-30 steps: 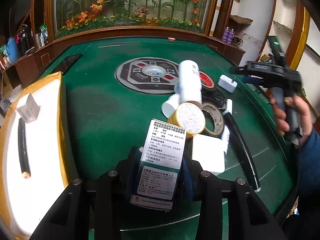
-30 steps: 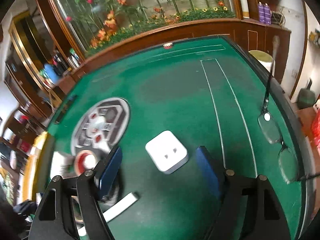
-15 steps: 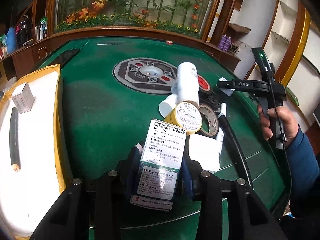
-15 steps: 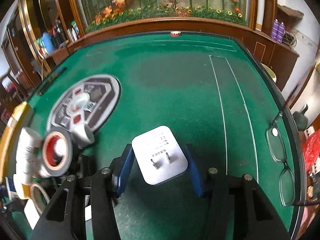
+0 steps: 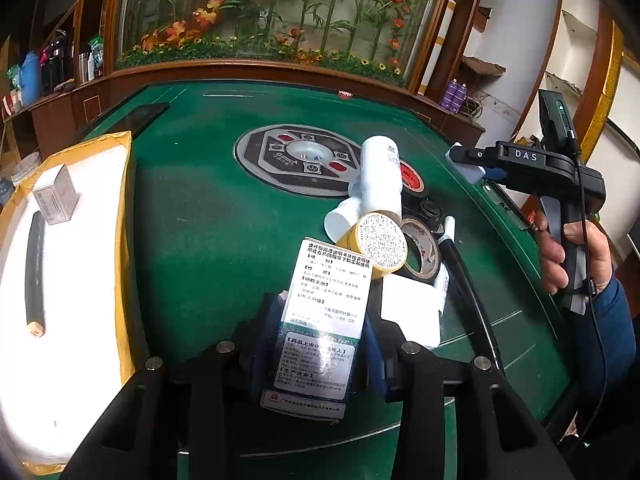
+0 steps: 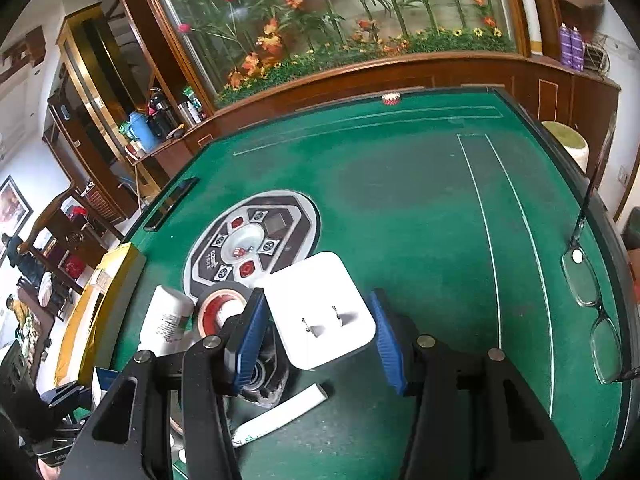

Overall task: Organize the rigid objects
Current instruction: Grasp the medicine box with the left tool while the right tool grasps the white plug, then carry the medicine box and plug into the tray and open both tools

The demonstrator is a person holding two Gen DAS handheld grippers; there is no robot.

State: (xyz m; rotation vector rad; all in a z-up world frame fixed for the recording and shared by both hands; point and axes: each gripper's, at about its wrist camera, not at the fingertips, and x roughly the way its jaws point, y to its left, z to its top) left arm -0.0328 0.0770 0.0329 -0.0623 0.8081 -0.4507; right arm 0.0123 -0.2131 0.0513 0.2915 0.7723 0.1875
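Left claw (image 5: 318, 344): closed on a medicine box (image 5: 320, 328), blue pads pressed against both long sides. The box is held lengthwise, printed face up, its far end pointing toward the pile of items ahead.

Right claw (image 6: 316, 332): closed on a white plug adapter (image 6: 320, 308), blue pads touching its left and right edges; two metal prongs face the camera. In the left wrist view the right claw (image 5: 466, 162) shows from the side, above the right edge of the green tabletop (image 5: 208, 216), gripped by the person's right hand (image 5: 572, 256); the adapter appears lifted off the felt.

Pile just beyond the medicine box: a yellow-rimmed tape roll (image 5: 380, 240) touching the box's far end, a white bottle (image 5: 380, 176) lying on its side behind it, a brown tape roll (image 5: 420, 248) to the right, a red-cored tape roll (image 5: 412, 174) farther back, a flat white block (image 5: 408, 308) just right of the left claw, a black cable (image 5: 468, 280) running along the right side.

Centre of the tabletop: round control panel (image 5: 296, 164).

Left edge: a white tray with yellow border (image 5: 80, 240) holding a small grey box (image 5: 56, 196) and a dark rod (image 5: 34, 272), well apart from the pile.

Right wrist view, far right edge of the tabletop: a pair of glasses (image 6: 592, 304).
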